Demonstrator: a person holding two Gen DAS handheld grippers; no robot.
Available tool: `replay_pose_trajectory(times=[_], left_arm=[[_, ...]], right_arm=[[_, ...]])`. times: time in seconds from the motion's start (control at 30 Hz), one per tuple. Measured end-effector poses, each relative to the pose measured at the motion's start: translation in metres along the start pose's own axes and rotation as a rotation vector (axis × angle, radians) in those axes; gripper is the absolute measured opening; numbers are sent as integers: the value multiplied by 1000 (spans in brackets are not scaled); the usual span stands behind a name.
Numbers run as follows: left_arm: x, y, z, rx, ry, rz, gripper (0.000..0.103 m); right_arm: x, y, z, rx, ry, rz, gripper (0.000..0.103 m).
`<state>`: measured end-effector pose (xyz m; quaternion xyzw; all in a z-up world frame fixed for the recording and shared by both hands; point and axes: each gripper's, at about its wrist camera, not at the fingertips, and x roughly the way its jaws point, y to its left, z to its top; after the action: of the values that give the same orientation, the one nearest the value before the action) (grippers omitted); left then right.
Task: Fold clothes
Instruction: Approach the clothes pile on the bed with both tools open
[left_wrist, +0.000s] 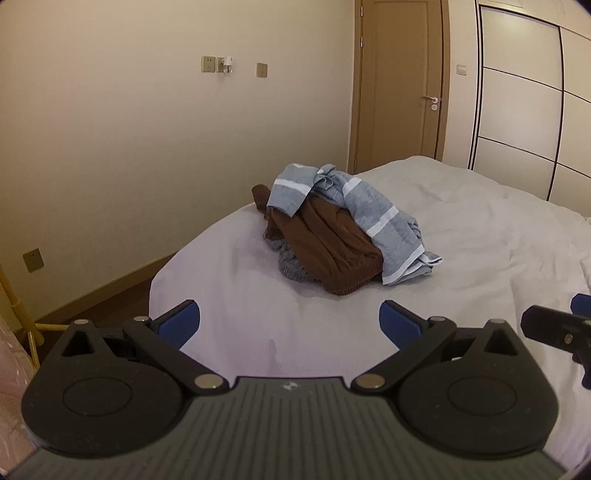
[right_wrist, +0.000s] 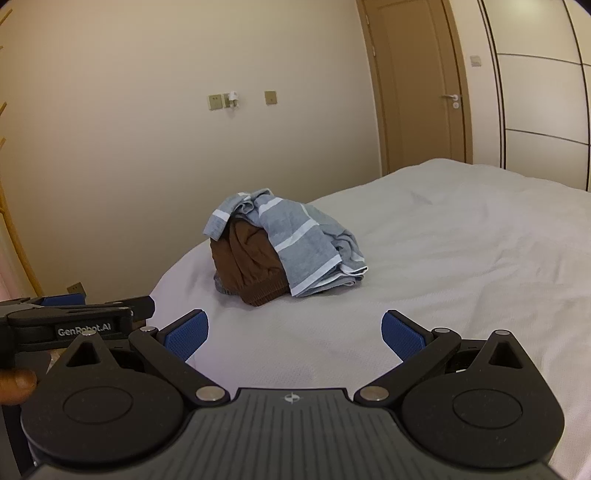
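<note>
Bed (left_wrist: 461, 229): white cover, lightly creased, filling the middle and right of the room as seen from both grippers.

Clothes: one unfolded heap near the bed's left edge, well ahead of both grippers.
- Brown garment (left_wrist: 332, 243), crumpled, ribbed hem turned toward the near side.
- Blue-grey striped garment (left_wrist: 373, 214), white bands, draped over the brown one and trailing down its right side onto the cover.
- Grey knit piece (left_wrist: 291, 267), only an edge showing from under the brown garment on the left.

Left gripper (left_wrist: 290, 323): jaws spread wide, blue pads well apart, nothing between them; it hovers over the bare near part of the bed, pointing at the heap. From the right wrist view its body shows side-on at the left margin, with a fingertip of the person's hand (right_wrist: 16, 386) below it.

Right gripper (right_wrist: 295, 334): jaws likewise spread wide and holding nothing, over bare cover, just beside the left one.

Wall (left_wrist: 110, 147): cream, with sockets (left_wrist: 208, 64) and a small white plug-in unit.

Door (left_wrist: 399, 85): tan, shut, lever handle, behind the bed.

Wardrobe (left_wrist: 524, 103): pale panels with dark seams, right of the door.
</note>
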<state>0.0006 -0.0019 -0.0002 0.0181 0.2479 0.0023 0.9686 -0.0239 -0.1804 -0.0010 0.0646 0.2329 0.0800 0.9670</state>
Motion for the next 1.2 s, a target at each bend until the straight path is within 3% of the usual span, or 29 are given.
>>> replay_pose_trajectory(times=[0.07, 0.17, 0.8, 1.2], left_arm=[[0, -3, 1, 12, 0, 3, 102], [-1, 10, 0, -54, -7, -25, 102], [5, 10, 0, -41, 5, -16, 102], [8, 8, -4, -43, 15, -42, 102]], right_arm=[[2, 1, 2, 3, 8, 1, 103], [2, 2, 5, 0, 8, 6, 103], [15, -5, -18, 0, -12, 20, 103], [18, -7, -16, -4, 16, -27, 103]])
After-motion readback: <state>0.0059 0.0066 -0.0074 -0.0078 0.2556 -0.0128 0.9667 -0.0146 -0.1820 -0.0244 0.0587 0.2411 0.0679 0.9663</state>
